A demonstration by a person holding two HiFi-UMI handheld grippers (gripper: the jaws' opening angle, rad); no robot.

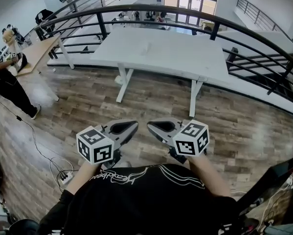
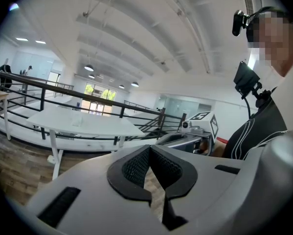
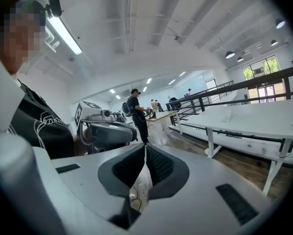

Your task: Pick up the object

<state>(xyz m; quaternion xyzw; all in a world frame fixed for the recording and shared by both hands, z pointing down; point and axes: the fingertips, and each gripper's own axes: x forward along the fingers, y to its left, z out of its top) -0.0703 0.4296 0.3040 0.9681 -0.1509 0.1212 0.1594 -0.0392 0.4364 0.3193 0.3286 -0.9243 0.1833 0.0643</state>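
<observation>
Grey left gripper (image 1: 131,126) and grey right gripper (image 1: 152,126) side by side at chest, both jaws closed tip to tip, empty. Small pale object (image 1: 147,48), too small to identify, on long white desk (image 1: 185,58), well apart.

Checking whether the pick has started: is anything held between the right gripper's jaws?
No, the right gripper has its jaws shut together with nothing between them.

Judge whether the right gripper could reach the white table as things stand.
Probably not: the right gripper, shut and empty, sits close to the person's chest, and open wooden floor separates it from the white table.
</observation>
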